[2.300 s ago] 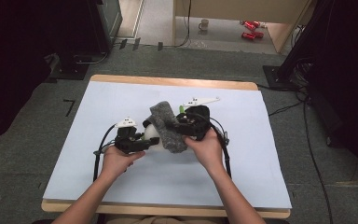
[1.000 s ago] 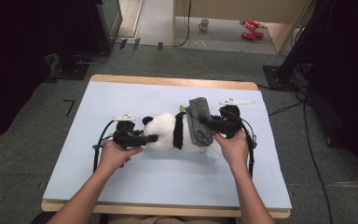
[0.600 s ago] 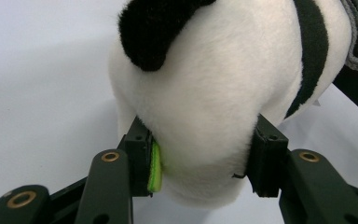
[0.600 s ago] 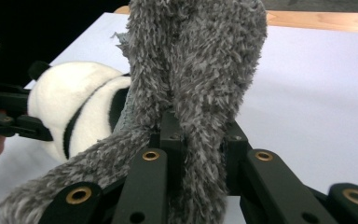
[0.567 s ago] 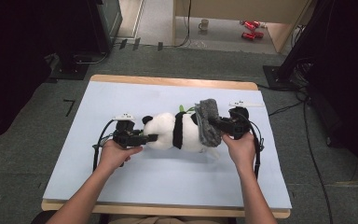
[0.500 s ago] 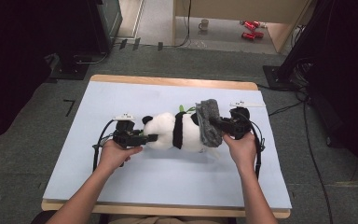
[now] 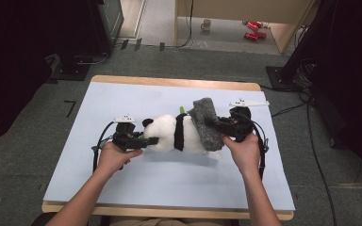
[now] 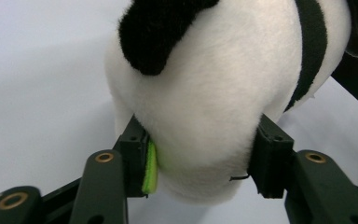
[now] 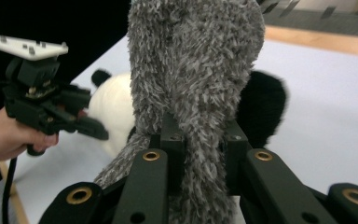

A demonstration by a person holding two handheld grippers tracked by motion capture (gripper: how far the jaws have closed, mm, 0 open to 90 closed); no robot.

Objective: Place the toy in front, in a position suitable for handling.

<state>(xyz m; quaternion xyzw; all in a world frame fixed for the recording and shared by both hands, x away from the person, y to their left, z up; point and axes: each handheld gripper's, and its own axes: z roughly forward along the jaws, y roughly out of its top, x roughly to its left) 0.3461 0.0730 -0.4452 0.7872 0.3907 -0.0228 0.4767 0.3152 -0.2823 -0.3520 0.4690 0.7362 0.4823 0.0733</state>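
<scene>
surface: wooden table (image 7: 179, 83) | cover: pale blue sheet (image 7: 160, 179) | on it: plush panda (image 7: 169, 134)

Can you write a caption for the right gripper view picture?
The right gripper pinches a fuzzy grey cloth over a toy panda.

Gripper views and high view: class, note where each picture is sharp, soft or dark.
Left gripper view: panda fur close and soft, evenly lit. Right gripper view: grey sock fibres sharp, dark backdrop upper left. High view: mat bright, room edges dark, image slightly soft.

A lab-like recording room

Grey carpet (image 7: 37, 155), floor cables (image 7: 320, 155), black stands (image 7: 75, 66) around a blue-covered tabletop (image 7: 169, 174).
</scene>
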